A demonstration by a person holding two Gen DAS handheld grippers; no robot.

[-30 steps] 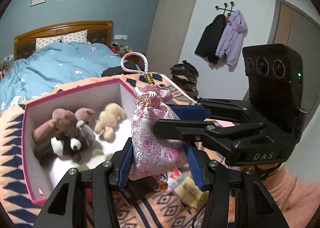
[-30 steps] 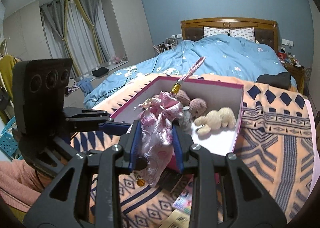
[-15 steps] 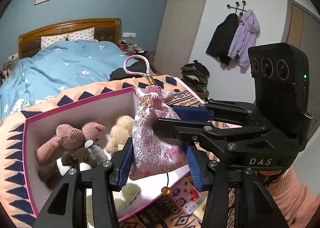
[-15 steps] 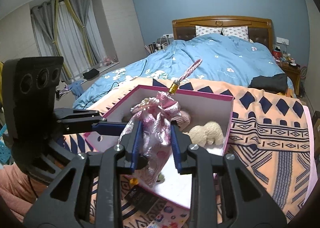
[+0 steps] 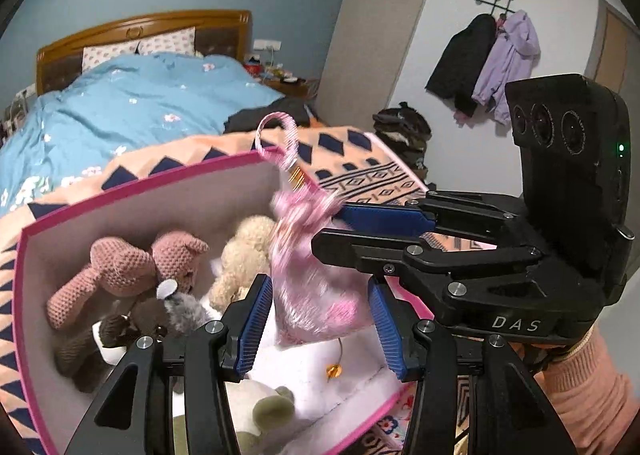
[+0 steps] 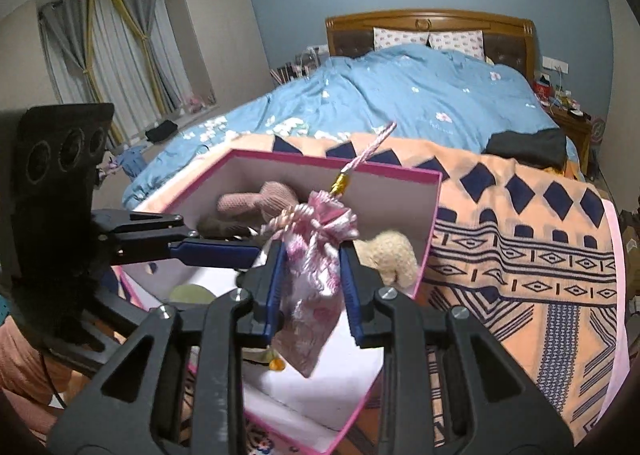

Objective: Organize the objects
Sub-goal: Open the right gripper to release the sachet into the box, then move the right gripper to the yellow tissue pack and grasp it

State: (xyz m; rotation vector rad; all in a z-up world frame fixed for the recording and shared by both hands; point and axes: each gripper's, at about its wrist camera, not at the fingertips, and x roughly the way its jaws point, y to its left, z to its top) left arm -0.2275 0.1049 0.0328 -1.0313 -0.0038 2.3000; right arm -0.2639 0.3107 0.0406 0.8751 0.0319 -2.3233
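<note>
A pink brocade pouch point(image 5: 316, 295) with a cord loop and gold bead hangs over a pink-rimmed white box point(image 5: 140, 183). My right gripper point(image 6: 310, 279) is shut on the pouch point(image 6: 312, 279) and holds it above the box point(image 6: 428, 247). My left gripper point(image 5: 320, 319) is open, its blue pads either side of the blurred pouch with gaps showing. In the box lie a pink knitted toy point(image 5: 128, 267), a grey-brown plush point(image 5: 160, 319) and a cream plush point(image 5: 240, 255).
The box stands on an orange blanket with navy patterns point(image 6: 540, 255) at the foot of a bed with a blue duvet point(image 6: 400, 95). Small printed packets point(image 5: 384, 427) lie on the blanket by the box. Coats hang on the wall point(image 5: 488, 59).
Both grippers have carried the pouch forward, from beside the box's near wall to above its inside. The left jaws have widened off the pouch, which now looks blurred.
</note>
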